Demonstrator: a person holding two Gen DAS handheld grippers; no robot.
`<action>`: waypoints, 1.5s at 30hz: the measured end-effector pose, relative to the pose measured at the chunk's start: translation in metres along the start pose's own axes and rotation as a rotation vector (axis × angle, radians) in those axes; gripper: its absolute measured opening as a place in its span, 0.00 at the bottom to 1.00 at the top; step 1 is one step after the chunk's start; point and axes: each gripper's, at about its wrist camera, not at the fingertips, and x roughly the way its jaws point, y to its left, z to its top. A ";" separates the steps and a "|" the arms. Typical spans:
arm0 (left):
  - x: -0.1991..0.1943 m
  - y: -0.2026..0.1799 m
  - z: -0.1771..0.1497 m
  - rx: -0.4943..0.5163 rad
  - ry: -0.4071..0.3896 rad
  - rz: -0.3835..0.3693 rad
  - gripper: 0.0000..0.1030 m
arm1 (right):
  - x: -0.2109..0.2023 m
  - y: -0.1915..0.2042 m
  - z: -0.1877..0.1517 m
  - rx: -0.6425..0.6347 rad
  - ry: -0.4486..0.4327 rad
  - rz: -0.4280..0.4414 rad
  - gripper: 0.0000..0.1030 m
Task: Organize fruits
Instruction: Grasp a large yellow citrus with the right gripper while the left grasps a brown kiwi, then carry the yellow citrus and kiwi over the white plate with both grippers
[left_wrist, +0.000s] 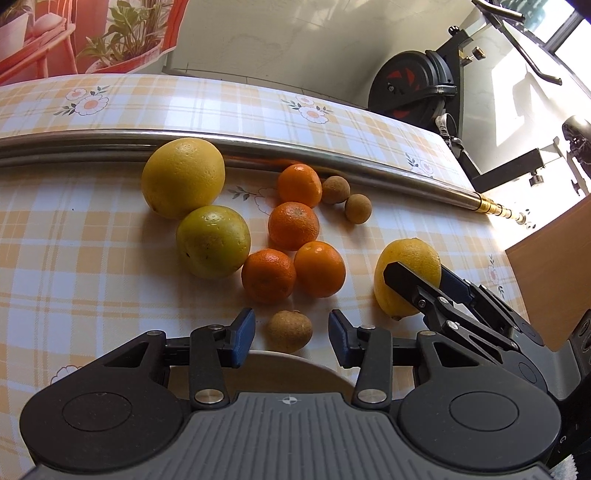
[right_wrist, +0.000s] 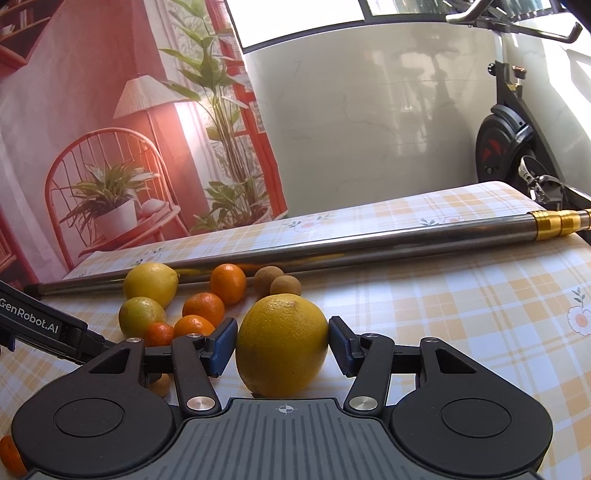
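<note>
Yellow lemon (right_wrist: 282, 343), orange mandarins (left_wrist: 293, 226), orange-white plaid floral tablecloth (left_wrist: 92, 266), blue-padded tool (left_wrist: 291, 338)

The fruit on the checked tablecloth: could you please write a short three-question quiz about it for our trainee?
1. True or false: the left gripper is shut.
2. How many mandarins lie on the tablecloth in the left wrist view?
3. Which fruit sits between the right gripper pads? A lemon, B banana, C apple.
Key: 1 false; 2 four; 3 A.

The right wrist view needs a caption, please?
Right gripper straddling a lemon on the checked tablecloth.
</note>
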 end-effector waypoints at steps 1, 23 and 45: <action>0.001 -0.001 0.000 0.008 0.003 0.003 0.36 | 0.000 0.000 0.000 0.001 0.000 0.001 0.49; -0.065 -0.001 -0.020 0.086 -0.159 0.015 0.29 | -0.003 -0.002 -0.001 0.017 -0.006 0.024 0.49; -0.091 0.045 -0.090 0.089 -0.207 0.110 0.29 | -0.055 0.048 0.003 -0.002 0.040 0.079 0.49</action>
